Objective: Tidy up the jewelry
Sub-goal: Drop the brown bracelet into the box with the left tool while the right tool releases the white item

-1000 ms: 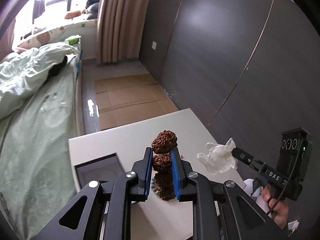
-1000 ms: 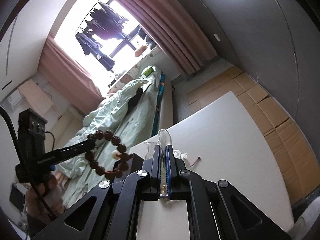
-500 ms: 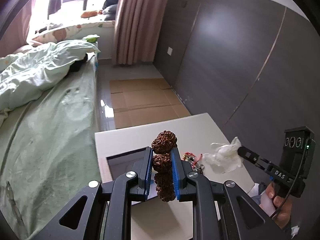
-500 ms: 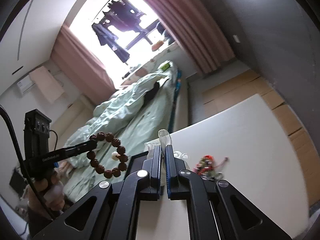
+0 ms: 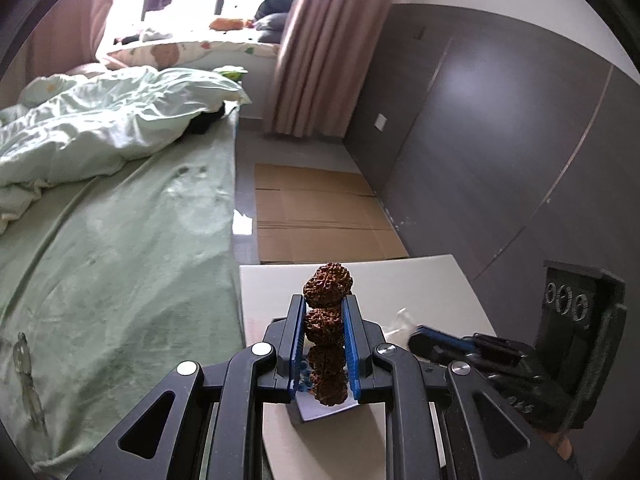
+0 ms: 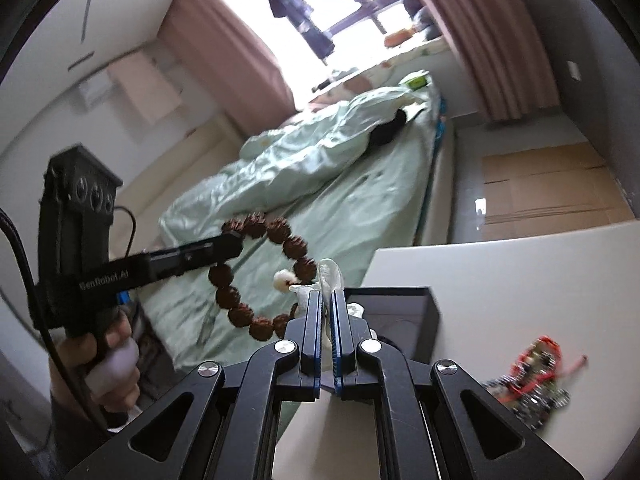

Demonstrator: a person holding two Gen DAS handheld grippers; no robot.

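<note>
- While both hands hang over the white surface (image 6: pixel 520 280), we hold a bracelet (image 6: pixel 256 276) of knobbly brown beads in the left tool (image 5: pixel 325 330), clenched on one stretch of the loop.
- Right tool (image 6: pixel 329 320): clamped tight on a crumpled clear-and-white wrapper (image 6: pixel 330 276), plastic or tissue, we cannot tell which.
- Bracelet is in the air, not on the surface; seen from the right wrist it hangs beside the bed (image 6: pixel 320 200), just left of the open black box (image 6: pixel 400 304).
- Step in hand, as we judge it: carrying the bracelet to the box, wrapper removed or to be set aside.
- Next move likely calls for bringing the left tool over the box mouth, lowering until the beads rest inside, then releasing; the right tool needs to stay out of the way.
- Orientation: in the left-wrist view the loop is edge-on, beads stacked in a line running along the fingers, one bead standing beyond the tips. In the right-wrist view the ring faces the camera, near upright, with a pale bead (image 6: pixel 285 280) on the side next to the right tool.
- A tangle of red and dark jewelry (image 6: pixel 532 380) lies on the surface to the right of the box, untouched.
</note>
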